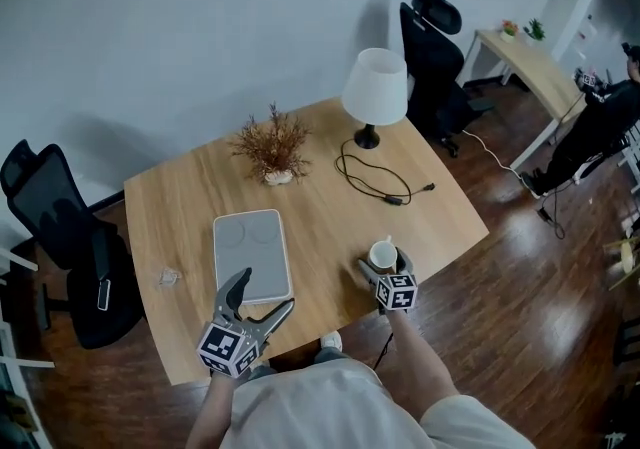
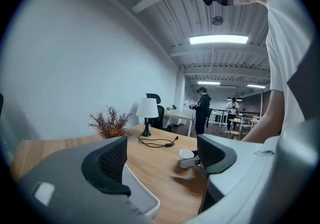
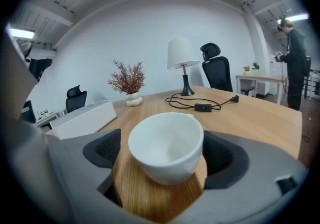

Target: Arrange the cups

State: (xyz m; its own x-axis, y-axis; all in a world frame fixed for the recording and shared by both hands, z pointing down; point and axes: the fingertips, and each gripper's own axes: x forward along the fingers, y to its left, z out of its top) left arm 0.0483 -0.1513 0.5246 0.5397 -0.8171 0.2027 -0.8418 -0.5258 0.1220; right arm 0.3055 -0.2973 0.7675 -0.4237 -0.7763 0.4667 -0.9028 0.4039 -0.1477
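Observation:
A white cup (image 1: 383,255) stands on a round wooden saucer (image 3: 150,193) near the table's front edge, right of a grey-white tray (image 1: 250,237). My right gripper (image 1: 385,272) is open, its jaws on either side of the saucer and cup (image 3: 166,145); I cannot tell whether the pads touch the saucer's rim. My left gripper (image 1: 258,302) is open and holds nothing, hovering at the tray's near edge. In the left gripper view the cup (image 2: 186,154) shows between the spread jaws of the left gripper (image 2: 162,160), well beyond them, with the tray (image 2: 142,195) low at the left.
On the wooden table (image 1: 450,217) stand a white lamp (image 1: 374,92), a dried plant in a vase (image 1: 272,147) and a black cable (image 1: 375,177). A small clear object (image 1: 168,277) lies left. Black office chairs (image 1: 70,247) flank the table; a person (image 1: 600,117) stands far right.

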